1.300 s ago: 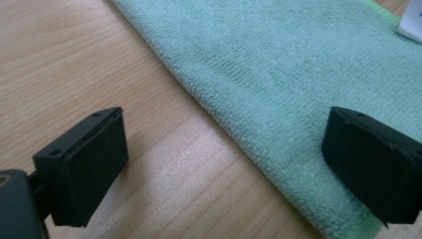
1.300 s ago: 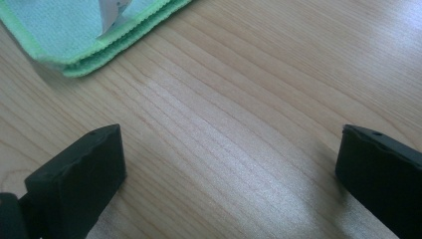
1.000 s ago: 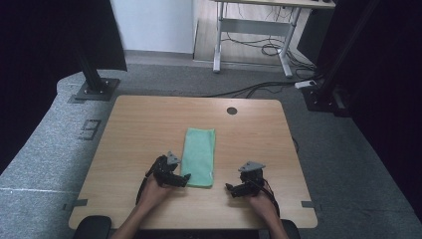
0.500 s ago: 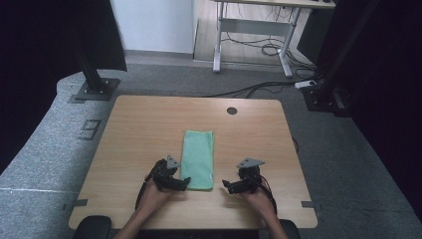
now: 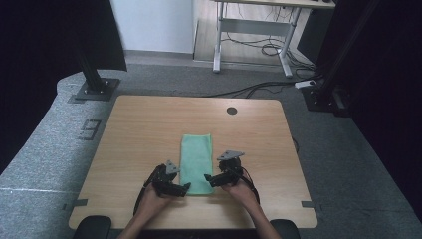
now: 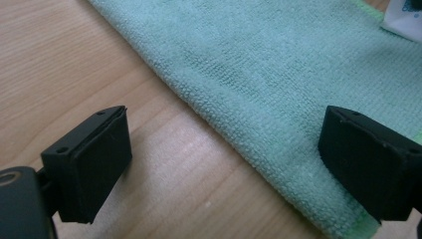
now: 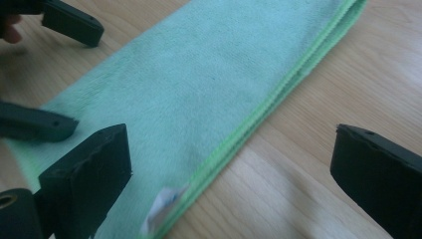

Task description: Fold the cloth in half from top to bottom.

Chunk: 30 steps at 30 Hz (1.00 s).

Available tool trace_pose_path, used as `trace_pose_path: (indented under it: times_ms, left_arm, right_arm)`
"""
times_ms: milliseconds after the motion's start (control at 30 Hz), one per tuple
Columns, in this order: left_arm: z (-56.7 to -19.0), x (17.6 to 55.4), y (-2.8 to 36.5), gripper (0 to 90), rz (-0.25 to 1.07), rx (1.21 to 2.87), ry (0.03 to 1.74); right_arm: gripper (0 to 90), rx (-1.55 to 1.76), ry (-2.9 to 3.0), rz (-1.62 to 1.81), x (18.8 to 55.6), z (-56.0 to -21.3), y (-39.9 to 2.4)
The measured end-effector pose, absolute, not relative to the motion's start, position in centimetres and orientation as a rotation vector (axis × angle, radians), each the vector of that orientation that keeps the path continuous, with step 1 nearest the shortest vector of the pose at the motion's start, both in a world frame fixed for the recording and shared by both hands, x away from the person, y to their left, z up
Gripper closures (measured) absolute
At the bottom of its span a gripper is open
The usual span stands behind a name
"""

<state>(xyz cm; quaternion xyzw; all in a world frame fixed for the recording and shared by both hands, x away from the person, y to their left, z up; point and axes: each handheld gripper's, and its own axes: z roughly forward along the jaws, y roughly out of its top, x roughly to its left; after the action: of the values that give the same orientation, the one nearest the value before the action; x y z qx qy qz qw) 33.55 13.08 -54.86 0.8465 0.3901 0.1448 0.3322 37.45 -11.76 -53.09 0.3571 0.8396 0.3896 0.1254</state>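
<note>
Green towel (image 5: pixel 196 162) lies flat near the lower middle of the high view, on the wooden table (image 5: pixel 139 129), folded into a long narrow strip that runs away from the person. Its near short end is between the two grippers. The left gripper (image 5: pixel 185 188) is at the lower left corner of the strip and the right gripper (image 5: pixel 208 178) at the lower right corner; both point inward to the cloth.

In the left gripper view the jaws stand wide apart, with the long folded edge of the towel (image 6: pixel 278 74) running between them, one jaw over bare wood and one over the cloth. In the right gripper view the jaws are also wide apart and hold nothing; the layered green edge (image 7: pixel 259 119) passes between them, and a small white label (image 7: pixel 161 206) shows at the lower part of the frame.

I judge that the lengthwise folding is already done, because the edge shows several layers. The grasp of the near corners is not yet made, and probably one more fold across is left.
</note>
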Motion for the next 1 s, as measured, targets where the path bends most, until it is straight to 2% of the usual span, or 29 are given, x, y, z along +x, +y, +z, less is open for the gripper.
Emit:
trace_pose_path:
  times_ms: [267,533,800,1000]
  left_arm:
    - [-54.9,32.8,13.2,6.6,0.371,2.214,1.006]
    - [-54.4,32.7,13.5,5.9,0.332,2.218,1.002]
    - [-52.2,35.0,14.4,6.1,0.404,2.143,1.022]
    - [-52.8,37.3,14.0,6.3,0.421,2.165,1.048]
  right_arm:
    - [4.5,1.037,2.474,1.034,37.6,-55.1,-11.5]
    - [3.1,1.019,2.476,1.033,36.2,-55.3,-11.6]
    - [2.7,0.999,2.483,1.037,35.1,-55.3,-12.0]
    - [2.6,0.988,2.492,1.039,34.5,-55.3,-12.3]
